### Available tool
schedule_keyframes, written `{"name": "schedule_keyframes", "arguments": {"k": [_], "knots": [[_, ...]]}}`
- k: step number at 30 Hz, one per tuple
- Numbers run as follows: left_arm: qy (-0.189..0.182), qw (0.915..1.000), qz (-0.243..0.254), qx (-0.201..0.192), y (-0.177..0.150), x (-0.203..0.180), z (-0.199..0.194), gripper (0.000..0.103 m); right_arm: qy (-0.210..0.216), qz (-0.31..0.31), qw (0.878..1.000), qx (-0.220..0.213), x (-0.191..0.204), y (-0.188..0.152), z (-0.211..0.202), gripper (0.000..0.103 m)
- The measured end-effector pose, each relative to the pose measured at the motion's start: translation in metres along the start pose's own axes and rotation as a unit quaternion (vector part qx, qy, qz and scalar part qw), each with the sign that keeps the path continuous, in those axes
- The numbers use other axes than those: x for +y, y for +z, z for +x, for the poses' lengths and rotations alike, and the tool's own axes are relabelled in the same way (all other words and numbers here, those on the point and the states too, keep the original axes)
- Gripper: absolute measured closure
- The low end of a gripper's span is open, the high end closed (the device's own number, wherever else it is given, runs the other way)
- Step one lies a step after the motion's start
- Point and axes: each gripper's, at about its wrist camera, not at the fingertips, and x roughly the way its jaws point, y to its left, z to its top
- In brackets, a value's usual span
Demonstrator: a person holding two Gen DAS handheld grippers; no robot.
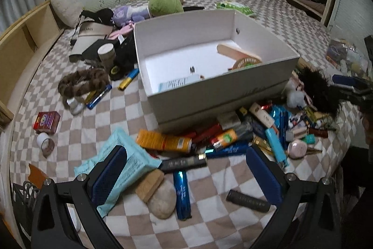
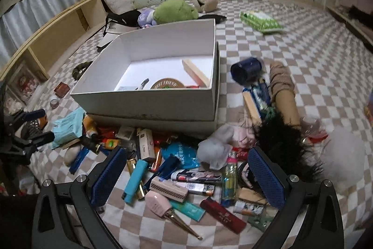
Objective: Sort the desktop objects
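A white open box (image 1: 216,90) stands on the checkered bedcover, also in the right wrist view (image 2: 149,99), holding a wooden stick (image 1: 235,51), a round coaster (image 2: 166,85) and a few small items. In front of it lies a heap of lighters, tubes and packets (image 1: 233,139) (image 2: 177,169). My left gripper (image 1: 186,169) is open and empty above a blue tube (image 1: 183,193), a stone (image 1: 162,200) and a black tube (image 1: 184,162). My right gripper (image 2: 186,174) is open and empty above lighters and a pink clip (image 2: 158,202).
A light blue packet (image 1: 130,167), an orange bottle (image 1: 165,141), a red box (image 1: 46,121), a fur band (image 1: 81,83) and a cup (image 1: 107,56) lie left. Black feathers (image 2: 284,144), a blue cup (image 2: 247,70), a brown roll (image 2: 283,90) and plush toys (image 2: 174,9) lie around.
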Motion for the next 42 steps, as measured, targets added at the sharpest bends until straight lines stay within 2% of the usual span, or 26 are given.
{"name": "schedule_keyframes", "arguments": {"k": [7, 10, 14, 19, 23, 26, 32, 42], "knots": [[-0.035, 0.9968, -0.002, 0.071, -0.032, 0.013, 0.021, 0.0, 0.007, -0.002, 1.0, 0.008, 0.003, -0.008, 0.004, 0.0], [-0.037, 0.9949, -0.007, 0.094, -0.043, 0.021, 0.03, 0.001, 0.011, -0.003, 1.0, 0.012, 0.004, -0.011, 0.005, 0.0], [-0.046, 0.991, -0.022, 0.124, -0.056, 0.031, 0.042, 0.012, 0.017, -0.021, 0.999, 0.018, 0.007, -0.017, 0.007, 0.0], [-0.047, 0.9863, -0.03, 0.156, -0.067, 0.037, 0.055, 0.014, 0.031, -0.052, 0.997, 0.038, 0.017, -0.027, 0.011, 0.0], [-0.061, 0.9816, -0.042, 0.176, -0.074, 0.04, 0.064, 0.023, 0.036, -0.061, 0.996, 0.051, 0.022, -0.034, 0.012, 0.0], [-0.074, 0.9783, -0.049, 0.187, -0.077, 0.04, 0.07, 0.034, 0.039, -0.063, 0.996, 0.057, 0.023, -0.038, 0.013, 0.0], [-0.083, 0.9758, -0.08, 0.186, -0.077, 0.047, 0.075, 0.035, 0.038, -0.068, 0.995, 0.069, 0.023, -0.045, 0.014, 0.0], [-0.076, 0.9776, -0.085, 0.177, -0.074, 0.047, 0.075, 0.038, 0.02, -0.096, 0.99, 0.098, 0.017, -0.065, 0.029, 0.0]]}}
